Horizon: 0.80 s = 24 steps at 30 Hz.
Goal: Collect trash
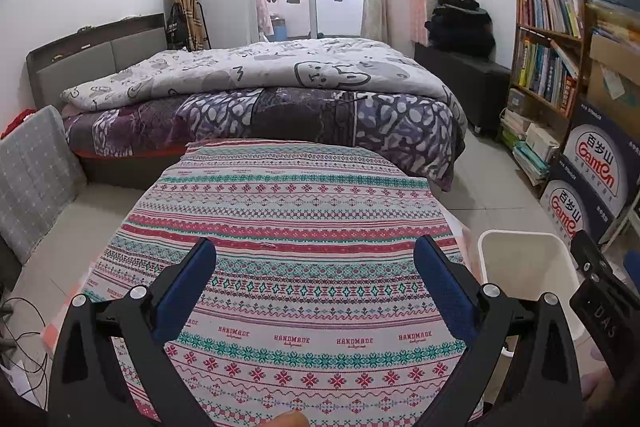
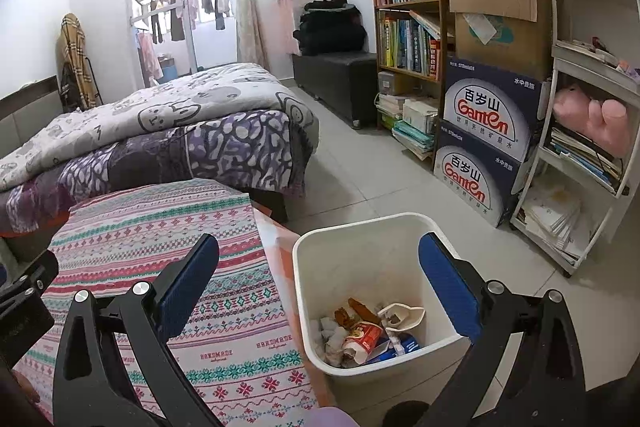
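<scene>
A white trash bin (image 2: 320,307) stands on the floor right of the patterned table (image 2: 160,235). It holds trash (image 2: 366,335): crumpled tissues, a red paper cup, brown wrappers and a blue packet. My right gripper (image 2: 320,291) is open and empty, above the bin's near left side. My left gripper (image 1: 316,291) is open and empty above the table (image 1: 288,211), whose cloth shows nothing lying on it. The bin (image 1: 524,267) shows at the right in the left wrist view, with the right gripper's body beside it.
A bed (image 1: 260,99) with quilts stands behind the table. A bookshelf (image 2: 408,19), stacked Ganten boxes (image 2: 484,147) and a white rack (image 2: 588,115) line the right wall. A black bench (image 2: 336,75) stands farther back. Cables (image 1: 24,339) lie on the floor at the left.
</scene>
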Motion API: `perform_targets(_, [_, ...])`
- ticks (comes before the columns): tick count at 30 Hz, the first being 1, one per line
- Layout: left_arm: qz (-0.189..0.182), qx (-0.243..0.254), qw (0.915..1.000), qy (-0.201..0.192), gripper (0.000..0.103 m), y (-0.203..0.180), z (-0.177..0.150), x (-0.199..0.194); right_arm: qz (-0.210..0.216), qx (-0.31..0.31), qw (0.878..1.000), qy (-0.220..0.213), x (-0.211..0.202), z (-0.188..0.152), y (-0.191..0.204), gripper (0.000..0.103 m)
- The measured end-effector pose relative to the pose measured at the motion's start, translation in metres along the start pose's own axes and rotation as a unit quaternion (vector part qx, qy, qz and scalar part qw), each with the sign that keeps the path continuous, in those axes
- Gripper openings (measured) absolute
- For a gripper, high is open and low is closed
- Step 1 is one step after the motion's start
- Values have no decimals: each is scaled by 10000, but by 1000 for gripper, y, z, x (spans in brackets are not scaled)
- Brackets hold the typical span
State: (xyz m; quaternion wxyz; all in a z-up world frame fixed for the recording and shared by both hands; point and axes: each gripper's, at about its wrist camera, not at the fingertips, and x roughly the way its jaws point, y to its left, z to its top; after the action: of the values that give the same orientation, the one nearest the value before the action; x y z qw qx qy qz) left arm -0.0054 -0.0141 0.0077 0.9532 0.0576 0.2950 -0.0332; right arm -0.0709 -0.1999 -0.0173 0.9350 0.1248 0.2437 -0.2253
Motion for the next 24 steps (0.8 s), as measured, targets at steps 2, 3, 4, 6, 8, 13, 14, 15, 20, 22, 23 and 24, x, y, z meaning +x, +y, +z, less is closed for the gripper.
perform_targets(2, [0,0,10000,2,96,0,0,0,25,-12,10000,14,0,-1,1,96])
perform_targets(3, [9,-2,10000,2,96,1,0,0,39,-18,10000,22,0,-1,1,96])
perform_targets(4, [14,0,10000,2,96,0,0,0,51,-28,10000,31,0,-1,2,96])
perform_targets(6, [33,9,10000,19,96,0,0,1,64,-46,10000,37,0,-2,3,96])
perform_targets(8, [48,8,10000,39,96,0,1,2,77,-53,9999,41,0,-2,3,96])
perform_targets(13, [72,34,10000,53,96,0,0,3,121,-53,9998,135,2,-4,5,96])
perform_targets(14, [77,51,9999,52,96,-1,0,3,131,-56,9998,158,3,-4,6,96])
perform_targets(15, [91,85,9999,44,96,-2,0,3,142,-57,9997,183,4,-4,6,96])
perform_targets(20, [41,129,9999,-26,96,-4,-2,3,180,-102,9994,284,7,-7,10,96])
perform_targets(22, [6,146,9999,-55,93,-4,-3,3,179,-124,9993,315,8,-8,11,96])
perform_targets(23, [-6,158,9999,-59,92,-5,-3,4,180,-129,9992,329,8,-8,12,96])
perform_targets(24, [-17,178,9998,-60,91,-5,-3,4,179,-134,9992,336,8,-8,12,96])
